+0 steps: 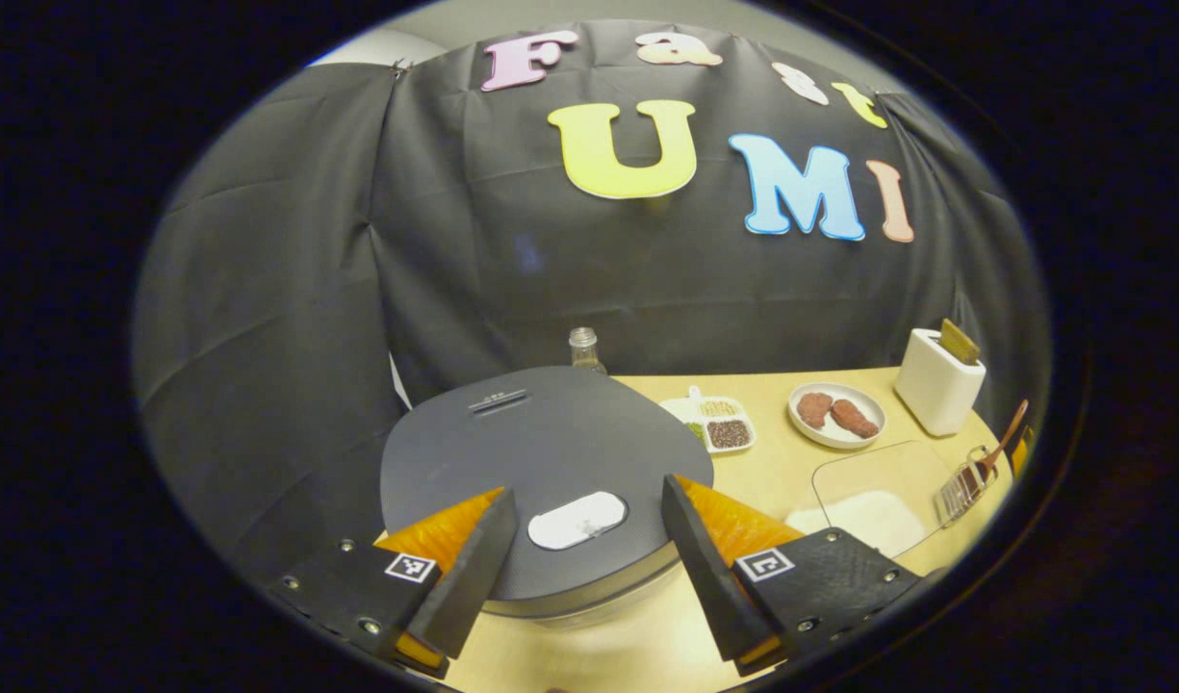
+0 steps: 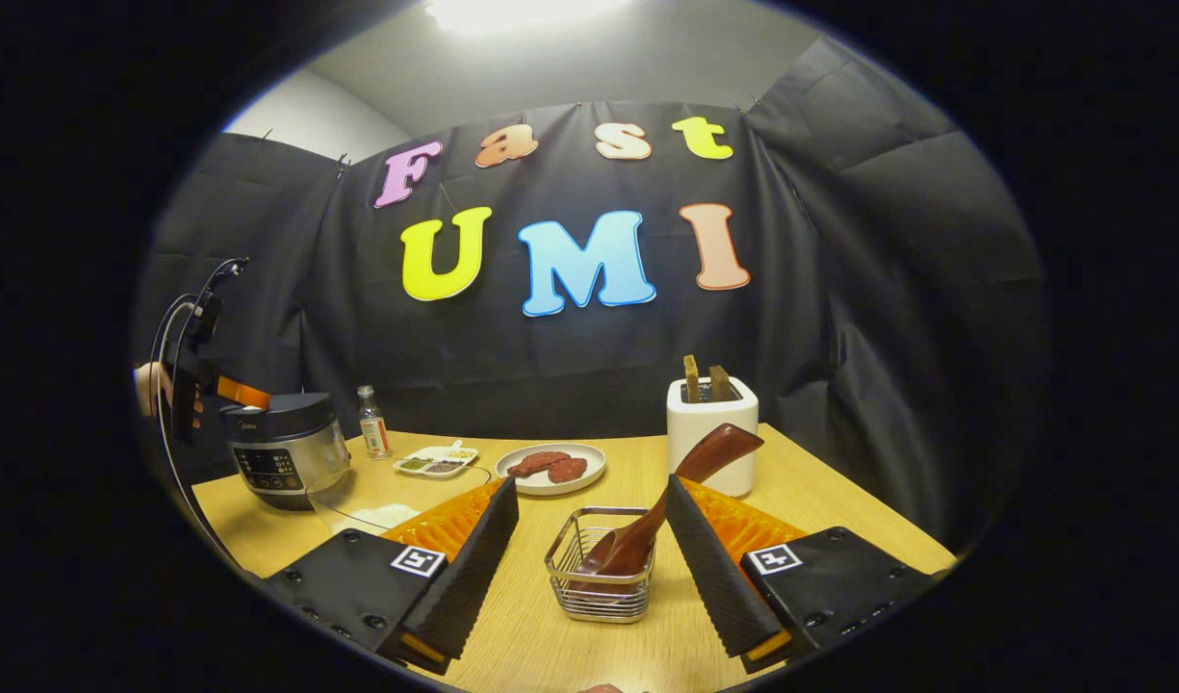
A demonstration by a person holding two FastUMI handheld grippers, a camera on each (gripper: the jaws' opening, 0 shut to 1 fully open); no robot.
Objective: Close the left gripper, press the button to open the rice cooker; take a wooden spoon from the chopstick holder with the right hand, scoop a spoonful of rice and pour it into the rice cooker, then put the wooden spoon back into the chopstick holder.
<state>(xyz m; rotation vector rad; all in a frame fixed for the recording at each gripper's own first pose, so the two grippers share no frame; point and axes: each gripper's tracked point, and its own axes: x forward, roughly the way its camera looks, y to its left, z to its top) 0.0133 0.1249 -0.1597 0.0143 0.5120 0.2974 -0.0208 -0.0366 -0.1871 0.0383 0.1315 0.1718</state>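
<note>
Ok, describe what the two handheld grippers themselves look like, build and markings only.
Both match. The left gripper has two flat, wedge-shaped fingers set on ribbed orange pieces, which sit on black plates with screws and a square black-and-white tag each. The right gripper is built the same, its finger faces finely ribbed. Seen from the right gripper view, the left one carries thin looping cables.

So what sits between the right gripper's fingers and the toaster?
In the right gripper view, the wire chopstick holder with the wooden spoon leaning in it stands between the open fingers, before the toaster.
</note>
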